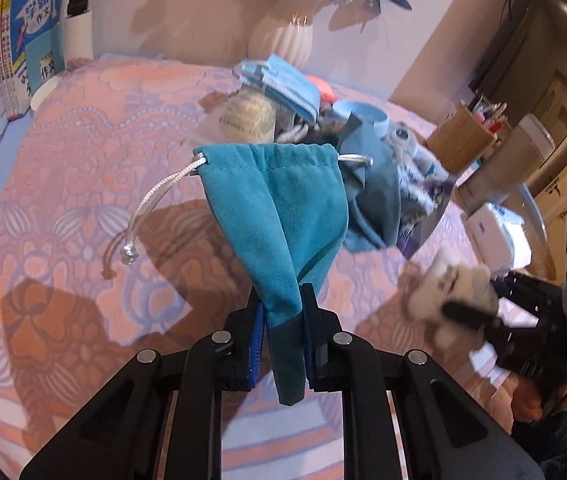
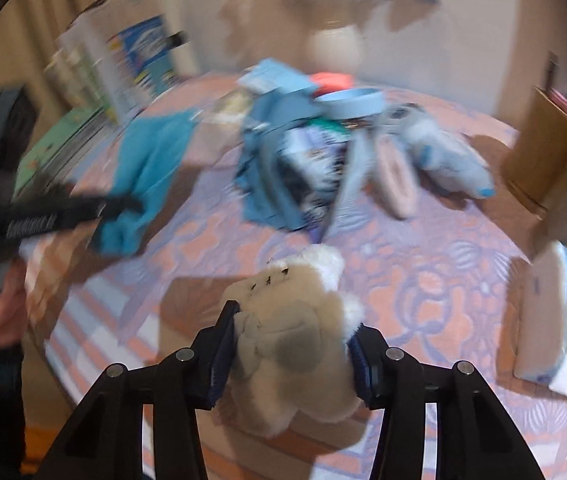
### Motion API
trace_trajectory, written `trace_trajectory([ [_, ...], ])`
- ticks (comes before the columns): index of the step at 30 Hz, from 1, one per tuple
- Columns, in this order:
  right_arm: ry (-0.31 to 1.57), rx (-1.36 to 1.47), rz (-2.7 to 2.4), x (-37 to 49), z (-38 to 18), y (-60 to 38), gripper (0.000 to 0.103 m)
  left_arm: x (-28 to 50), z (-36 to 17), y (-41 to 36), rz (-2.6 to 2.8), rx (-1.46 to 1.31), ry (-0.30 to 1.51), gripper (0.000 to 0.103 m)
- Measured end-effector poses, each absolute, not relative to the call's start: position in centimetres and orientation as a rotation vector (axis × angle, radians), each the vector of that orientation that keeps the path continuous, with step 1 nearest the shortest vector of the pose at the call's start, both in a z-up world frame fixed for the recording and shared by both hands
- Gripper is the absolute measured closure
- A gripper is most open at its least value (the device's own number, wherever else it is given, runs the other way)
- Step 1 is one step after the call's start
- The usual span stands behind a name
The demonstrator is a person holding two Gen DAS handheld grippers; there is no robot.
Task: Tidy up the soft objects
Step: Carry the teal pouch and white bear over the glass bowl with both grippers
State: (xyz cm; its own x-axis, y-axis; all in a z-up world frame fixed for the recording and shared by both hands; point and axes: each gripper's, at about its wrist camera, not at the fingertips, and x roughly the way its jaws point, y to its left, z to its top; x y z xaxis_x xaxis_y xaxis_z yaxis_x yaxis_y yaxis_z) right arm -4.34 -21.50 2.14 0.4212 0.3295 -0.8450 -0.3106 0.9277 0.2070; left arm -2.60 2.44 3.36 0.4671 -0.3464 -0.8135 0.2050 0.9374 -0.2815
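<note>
I judge that the step in hand is the picking: each gripper has taken one soft thing from the table with the pink and lilac patterned cloth, and neither thing is put in a place yet. The large pile of soft things lies at the far middle of the table, with blue face masks on top and a pale blue plush toy on its right. I do not see any clear container for sorting, so I think the next move calls for carrying both things away from the pile and choosing a free part of the cloth, maybe the near side, without the hanging cord catching on something.

The left gripper has its jaws almost fully together, pinching the bottom end of the teal drawstring pouch. The pouch stands up from the jaws, clear of the table, in front of the pile, and its white cord hangs on the left.

The right gripper has its jaws about half apart, pressing both sides of the beige plush toy, at the near middle of the table. It looks soft, so I expect it can slip if I move fast.
</note>
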Motion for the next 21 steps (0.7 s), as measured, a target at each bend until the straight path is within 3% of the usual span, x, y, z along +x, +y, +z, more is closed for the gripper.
trace_trajectory([
  [5,1.108,0.164,0.39,-4.0,0.4,-23.2,0.053,-2.6,1.8,1.7,-0.33,-0.159,1.048,0.086],
  [7,1.11,0.172,0.387,-4.1,0.4,-23.5,0.043,-2.4,1.6,1.6,-0.324,-0.171,1.049,0.084],
  [9,1.113,0.146,0.38,-4.5,0.5,-23.2,0.041,-2.2,1.2,1.4,-0.31,-0.171,1.056,0.076],
  [15,1.103,0.071,0.353,-5.1,0.1,-21.4,0.031,-2.4,1.0,0.1,-0.275,-0.122,1.037,0.072],
  [17,1.091,0.057,0.331,-4.8,0.0,-21.1,0.037,-2.6,1.0,-0.3,-0.265,-0.099,1.023,0.073],
  [18,1.086,0.041,0.314,-4.7,0.1,-21.1,0.049,-2.7,1.0,-0.4,-0.261,-0.088,1.015,0.083],
  [21,1.077,0.085,0.333,-4.7,0.5,-21.6,0.055,-3.0,1.2,-0.3,-0.261,-0.111,1.005,0.093],
])
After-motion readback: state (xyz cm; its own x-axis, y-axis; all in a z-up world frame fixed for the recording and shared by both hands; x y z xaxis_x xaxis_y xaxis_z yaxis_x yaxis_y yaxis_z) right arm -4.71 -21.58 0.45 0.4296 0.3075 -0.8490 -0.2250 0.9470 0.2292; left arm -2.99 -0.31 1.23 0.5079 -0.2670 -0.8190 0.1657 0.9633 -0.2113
